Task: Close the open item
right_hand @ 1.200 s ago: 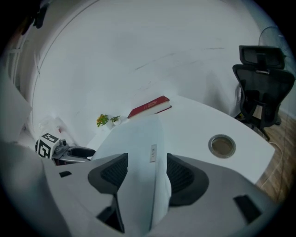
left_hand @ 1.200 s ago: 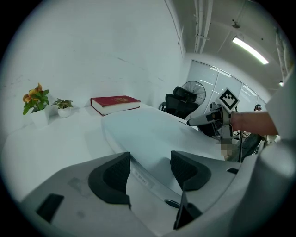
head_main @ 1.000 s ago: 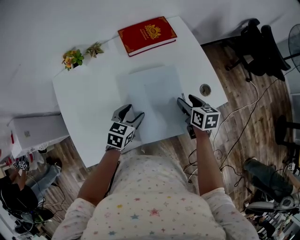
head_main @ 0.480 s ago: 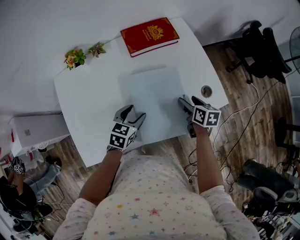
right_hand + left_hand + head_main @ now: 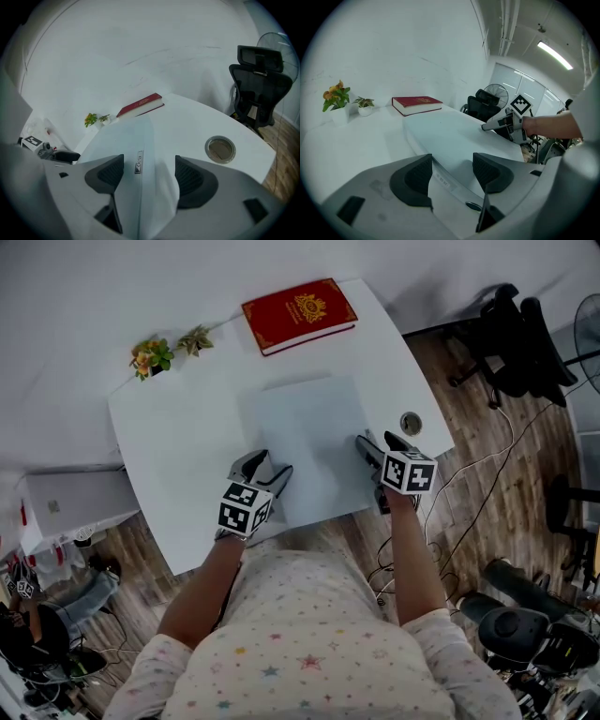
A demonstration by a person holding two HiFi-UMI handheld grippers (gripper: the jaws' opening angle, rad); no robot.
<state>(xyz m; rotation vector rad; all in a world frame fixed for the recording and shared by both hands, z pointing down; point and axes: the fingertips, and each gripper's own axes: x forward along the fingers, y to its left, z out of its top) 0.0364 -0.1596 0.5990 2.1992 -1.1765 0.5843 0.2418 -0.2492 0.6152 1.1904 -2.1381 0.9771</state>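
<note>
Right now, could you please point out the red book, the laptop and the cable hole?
red book [image 5: 299,313], head view, cover centre.
laptop [image 5: 309,432], head view, lid centre.
cable hole [image 5: 411,422], head view, its middle.

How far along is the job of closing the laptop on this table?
Done: the laptop lies flat and shut on the table, and the red book is shut too. In hand: nothing is gripped. The left gripper and right gripper are open over the laptop's near corners. Left: probably only drawing both grippers away.
</note>
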